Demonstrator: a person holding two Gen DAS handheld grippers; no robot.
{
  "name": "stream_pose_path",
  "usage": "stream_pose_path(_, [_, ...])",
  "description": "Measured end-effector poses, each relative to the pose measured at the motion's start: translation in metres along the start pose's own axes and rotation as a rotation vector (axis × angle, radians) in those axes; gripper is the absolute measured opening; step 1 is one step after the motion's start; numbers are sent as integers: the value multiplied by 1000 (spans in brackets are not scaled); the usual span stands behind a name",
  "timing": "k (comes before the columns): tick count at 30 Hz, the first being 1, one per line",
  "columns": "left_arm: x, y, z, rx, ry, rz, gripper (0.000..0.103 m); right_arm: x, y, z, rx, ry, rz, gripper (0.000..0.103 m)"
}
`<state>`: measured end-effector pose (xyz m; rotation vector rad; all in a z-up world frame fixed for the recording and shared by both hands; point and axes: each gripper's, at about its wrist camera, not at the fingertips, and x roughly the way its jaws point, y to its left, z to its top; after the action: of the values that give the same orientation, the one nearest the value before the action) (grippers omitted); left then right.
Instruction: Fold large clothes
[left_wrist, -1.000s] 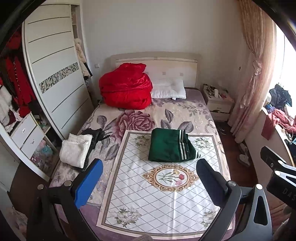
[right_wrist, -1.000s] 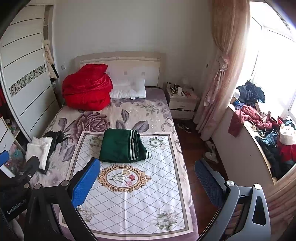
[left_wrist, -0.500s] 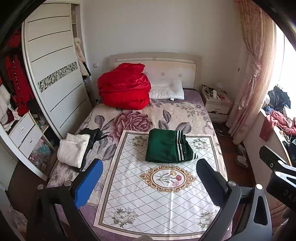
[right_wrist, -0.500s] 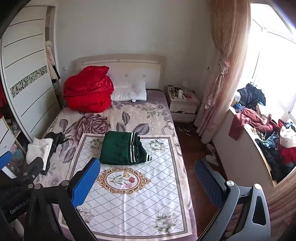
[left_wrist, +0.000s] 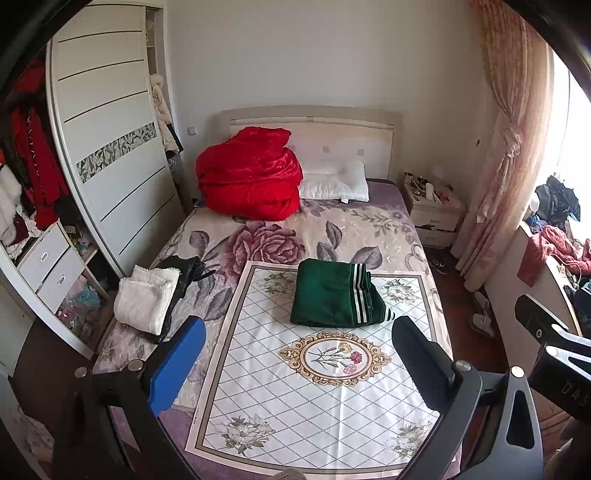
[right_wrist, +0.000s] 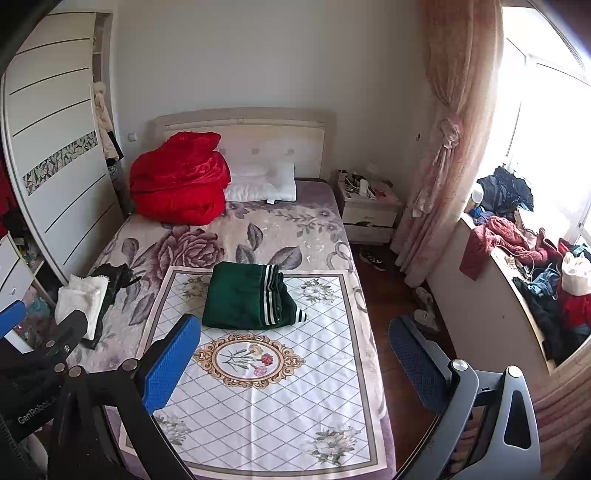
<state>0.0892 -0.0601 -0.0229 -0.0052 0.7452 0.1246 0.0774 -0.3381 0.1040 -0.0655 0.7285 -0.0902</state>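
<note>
A folded green garment with white stripes lies on the white patterned cloth on the bed; it also shows in the right wrist view. My left gripper is open and empty, held back above the bed's foot, well short of the garment. My right gripper is open and empty, at the same distance, its right finger over the floor. A folded white fluffy garment lies on a black garment at the bed's left edge.
A red quilt and a white pillow sit at the headboard. A wardrobe stands left, a nightstand and curtain right. A ledge piled with clothes runs along the window. Shoes lie on the floor.
Both grippers have drawn back and risen slightly; the bed and the green garment look a little farther away. Nothing on the bed has moved.
</note>
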Motion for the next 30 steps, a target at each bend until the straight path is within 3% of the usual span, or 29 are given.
stream_pose_path(30, [-13,-9,13,-26,-16,-9,103,0,7,-2,13,-7,4,103])
